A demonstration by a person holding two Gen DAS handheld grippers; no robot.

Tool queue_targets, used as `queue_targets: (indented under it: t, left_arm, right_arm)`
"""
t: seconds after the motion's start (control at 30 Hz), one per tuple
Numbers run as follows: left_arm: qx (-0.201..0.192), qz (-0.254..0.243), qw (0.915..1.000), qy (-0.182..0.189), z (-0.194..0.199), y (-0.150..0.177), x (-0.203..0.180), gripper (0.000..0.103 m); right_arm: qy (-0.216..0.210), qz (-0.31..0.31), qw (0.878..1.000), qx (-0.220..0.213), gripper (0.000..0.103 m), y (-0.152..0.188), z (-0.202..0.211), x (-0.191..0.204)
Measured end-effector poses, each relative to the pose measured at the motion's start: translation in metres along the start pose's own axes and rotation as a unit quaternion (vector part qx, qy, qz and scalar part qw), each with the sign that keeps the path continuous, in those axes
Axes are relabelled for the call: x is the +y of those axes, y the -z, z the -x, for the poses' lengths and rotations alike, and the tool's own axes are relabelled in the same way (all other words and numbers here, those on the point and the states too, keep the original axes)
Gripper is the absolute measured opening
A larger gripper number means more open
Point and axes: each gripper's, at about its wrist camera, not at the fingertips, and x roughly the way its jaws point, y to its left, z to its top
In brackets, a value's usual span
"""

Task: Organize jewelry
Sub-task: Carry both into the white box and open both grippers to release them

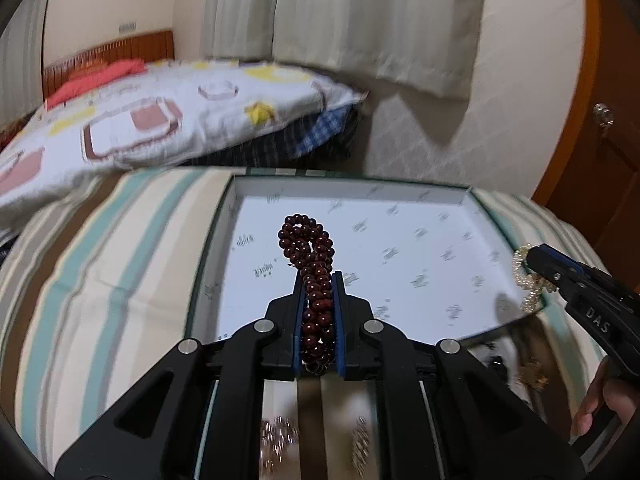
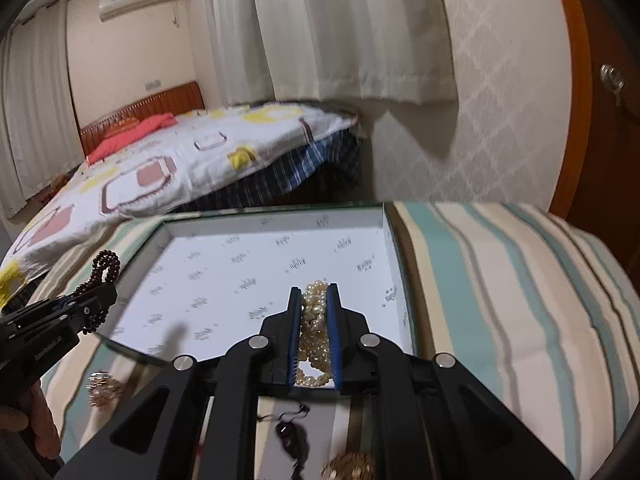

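Observation:
My left gripper (image 1: 318, 276) is shut on a dark red bead bracelet (image 1: 308, 240), held above the left part of a shallow white box (image 1: 420, 216) with small printed marks. The bracelet's loops stick out past the fingertips. My right gripper (image 2: 314, 290) is shut on a cream pearl bracelet (image 2: 314, 320), held over the box (image 2: 280, 220) near its right front. In the left wrist view the right gripper (image 1: 534, 258) shows at the right with the pearls (image 1: 532, 284). In the right wrist view the left gripper (image 2: 108, 292) shows at the left with the red beads (image 2: 106, 264).
The box lies on a striped cloth (image 1: 100, 280) in teal, cream and brown. Loose jewelry lies on the cloth near me: a gold piece (image 2: 102, 388), a dark piece (image 2: 292, 436), another gold piece (image 2: 352, 466). A bed (image 1: 140, 120) and a wooden door (image 1: 600, 140) stand behind.

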Motion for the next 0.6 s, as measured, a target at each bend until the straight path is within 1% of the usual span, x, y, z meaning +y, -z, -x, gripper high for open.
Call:
queue_targets:
  t: [0.07,0.17,0.37,0.43,0.47,0.5,0.53,0.6]
  left_arm:
    - [0.022,0.006,0.9997,-0.005,-0.019,-0.001,0.005,0.012]
    - [0.045,0.015,0.9988,-0.011,-0.036,-0.001,0.012,0.012]
    - [0.082,0.014,0.9965,-0.015,-0.055,0.006,0.014,0.012]
    - [0.085,0.011,0.9962,-0.017,-0.056,0.008,0.014,0.013]
    - [0.083,0.007,0.9964,-0.020,-0.056,0.009,0.013,0.015]
    - [0.082,0.007,0.9964,-0.020,-0.057,0.009,0.012,0.019]
    - [0.080,0.006,0.9966,-0.019,-0.056,0.009,0.011,0.023]
    - [0.078,0.004,0.9968,-0.017,-0.056,0.009,0.009,0.028]
  right_arm:
    - [0.003,0.000,1.000,0.015,0.013,0.001,-0.013,-0.003]
    - [0.006,-0.002,0.999,0.042,0.013,0.004,-0.029,-0.007]
    - [0.005,-0.002,0.996,0.084,0.013,0.011,-0.045,-0.010]
    - [0.009,0.003,0.996,0.092,0.013,0.013,-0.049,-0.010]
    - [0.010,0.005,0.995,0.096,0.013,0.013,-0.051,-0.009]
    - [0.012,0.006,0.995,0.097,0.013,0.014,-0.051,-0.009]
    - [0.013,0.006,0.995,0.096,0.014,0.014,-0.051,-0.009]
    - [0.012,0.007,0.995,0.096,0.017,0.015,-0.051,-0.009]
